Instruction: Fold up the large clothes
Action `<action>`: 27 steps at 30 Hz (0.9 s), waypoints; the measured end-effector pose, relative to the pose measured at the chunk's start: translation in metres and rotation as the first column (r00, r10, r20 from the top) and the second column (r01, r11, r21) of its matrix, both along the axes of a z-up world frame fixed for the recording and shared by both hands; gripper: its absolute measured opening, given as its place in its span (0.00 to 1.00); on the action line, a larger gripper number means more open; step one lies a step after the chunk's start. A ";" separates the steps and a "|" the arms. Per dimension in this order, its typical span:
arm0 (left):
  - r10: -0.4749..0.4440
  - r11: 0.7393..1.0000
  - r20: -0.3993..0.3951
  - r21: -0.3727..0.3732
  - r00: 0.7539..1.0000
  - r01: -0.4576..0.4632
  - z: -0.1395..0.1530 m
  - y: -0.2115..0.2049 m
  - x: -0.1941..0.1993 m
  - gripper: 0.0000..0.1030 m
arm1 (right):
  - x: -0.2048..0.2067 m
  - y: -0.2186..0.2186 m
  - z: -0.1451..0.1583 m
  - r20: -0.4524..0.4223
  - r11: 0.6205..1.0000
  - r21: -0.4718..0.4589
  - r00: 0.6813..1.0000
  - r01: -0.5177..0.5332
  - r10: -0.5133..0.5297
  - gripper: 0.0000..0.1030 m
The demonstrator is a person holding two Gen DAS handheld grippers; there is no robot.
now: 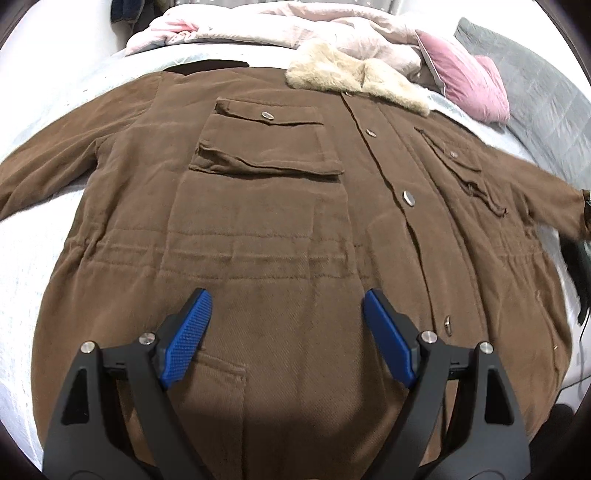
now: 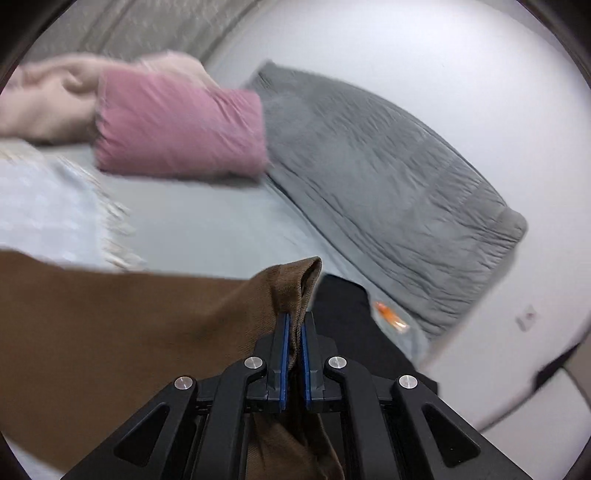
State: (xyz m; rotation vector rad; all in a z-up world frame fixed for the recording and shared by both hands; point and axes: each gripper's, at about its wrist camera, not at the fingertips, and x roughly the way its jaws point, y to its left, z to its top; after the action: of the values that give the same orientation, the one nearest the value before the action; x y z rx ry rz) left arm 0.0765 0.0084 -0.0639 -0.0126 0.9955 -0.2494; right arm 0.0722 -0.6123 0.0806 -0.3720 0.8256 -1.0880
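Observation:
A large brown jacket point(image 1: 266, 221) with a beige fur collar point(image 1: 351, 74) lies front-up and spread flat on the bed, both sleeves stretched out. My left gripper point(image 1: 286, 317) is open and empty, hovering over the jacket's lower front. My right gripper point(image 2: 294, 332) is shut on the cuff of the jacket's sleeve point(image 2: 291, 284) and holds it lifted above the bed; the sleeve point(image 2: 110, 325) runs off to the left. In the left wrist view that sleeve end point(image 1: 554, 199) is at the far right edge.
A pink pillow point(image 1: 465, 81) point(image 2: 177, 129), a pale pink quilt point(image 1: 295, 29) and a grey quilt point(image 2: 388, 177) lie at the head of the bed. The light sheet point(image 1: 37, 229) surrounds the jacket. A small orange object point(image 2: 389, 314) lies by the grey quilt.

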 end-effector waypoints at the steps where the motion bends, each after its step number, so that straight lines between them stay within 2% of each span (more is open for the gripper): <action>1: -0.010 1.000 0.005 0.021 1.000 0.010 -0.001 -0.003 0.000 0.82 | -0.007 -0.009 -0.006 -0.015 1.000 0.002 0.999 0.031 -0.031 0.04; 3: -0.024 0.999 0.009 0.049 1.000 0.023 -0.002 -0.007 0.000 0.82 | -0.012 -0.034 -0.029 -0.077 0.988 -0.069 0.986 0.141 -0.146 0.03; 4: -0.028 0.998 0.011 0.055 1.000 0.027 -0.001 -0.008 0.001 0.82 | -0.016 -0.044 -0.035 -0.085 0.983 -0.064 0.981 0.170 -0.175 0.04; 6: -0.040 0.998 0.017 0.048 0.999 0.039 0.002 -0.009 0.001 0.82 | -0.034 -0.057 -0.035 -0.015 0.978 0.047 0.979 0.204 -0.203 0.06; 8: -0.045 0.999 0.026 0.029 0.999 0.044 0.007 -0.009 0.002 0.82 | -0.043 -0.054 -0.029 0.062 0.973 0.165 0.983 0.159 -0.171 0.08; 9: -0.045 0.999 0.032 0.024 0.998 0.045 0.009 -0.010 0.002 0.82 | -0.044 -0.043 -0.023 0.103 0.969 0.233 0.988 0.087 -0.113 0.14; 11: -0.043 0.999 0.042 0.021 0.998 0.043 0.011 -0.012 0.004 0.82 | -0.045 -0.013 -0.017 0.150 0.952 0.305 0.988 -0.028 -0.019 0.30; 12: -0.044 0.999 0.045 0.020 0.998 0.043 0.012 -0.014 0.004 0.82 | -0.042 0.003 -0.013 0.183 0.933 0.347 0.983 -0.093 0.030 0.46; 13: -0.046 0.999 0.046 0.017 0.998 0.045 0.011 -0.015 0.004 0.82 | -0.038 0.017 -0.011 0.218 0.910 0.385 0.973 -0.154 0.073 0.57; 15: -0.052 0.999 0.041 0.014 0.998 0.051 0.009 -0.019 0.004 0.82 | -0.028 0.046 -0.010 0.284 0.854 0.450 0.948 -0.262 0.141 0.61; 18: -0.066 0.997 0.039 0.046 0.997 0.064 0.004 -0.022 0.002 0.82 | -0.001 0.090 -0.031 0.320 0.738 0.562 0.921 -0.374 0.223 0.63; 20: -0.070 0.996 0.039 0.062 0.997 0.067 0.002 -0.022 0.000 0.82 | 0.009 0.101 -0.057 0.300 0.674 0.641 0.928 -0.368 0.221 0.63; 22: -0.068 0.995 0.031 0.070 0.997 0.066 0.000 -0.017 -0.003 0.82 | 0.009 0.097 -0.086 0.250 0.643 0.705 0.953 -0.300 0.171 0.63; 23: -0.068 0.995 0.025 0.073 0.997 0.066 -0.002 -0.014 -0.005 0.82 | 0.003 0.089 -0.100 0.216 0.649 0.719 0.968 -0.248 0.130 0.63; 25: -0.072 0.995 0.019 0.068 0.997 0.071 -0.003 -0.003 -0.011 0.83 | -0.024 0.067 -0.105 0.269 0.651 0.712 0.958 -0.264 0.094 0.63; 27: -0.073 0.995 0.031 0.064 0.997 0.071 -0.001 0.008 -0.017 0.83 | -0.051 0.051 -0.100 0.146 0.753 0.651 0.989 -0.102 0.007 0.63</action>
State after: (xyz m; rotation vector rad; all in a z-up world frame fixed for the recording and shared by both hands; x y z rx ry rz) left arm 0.0594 0.0159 -0.0653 0.0847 0.9717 -0.2835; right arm 0.0215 -0.5610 -0.0189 0.2766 1.0114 -0.6904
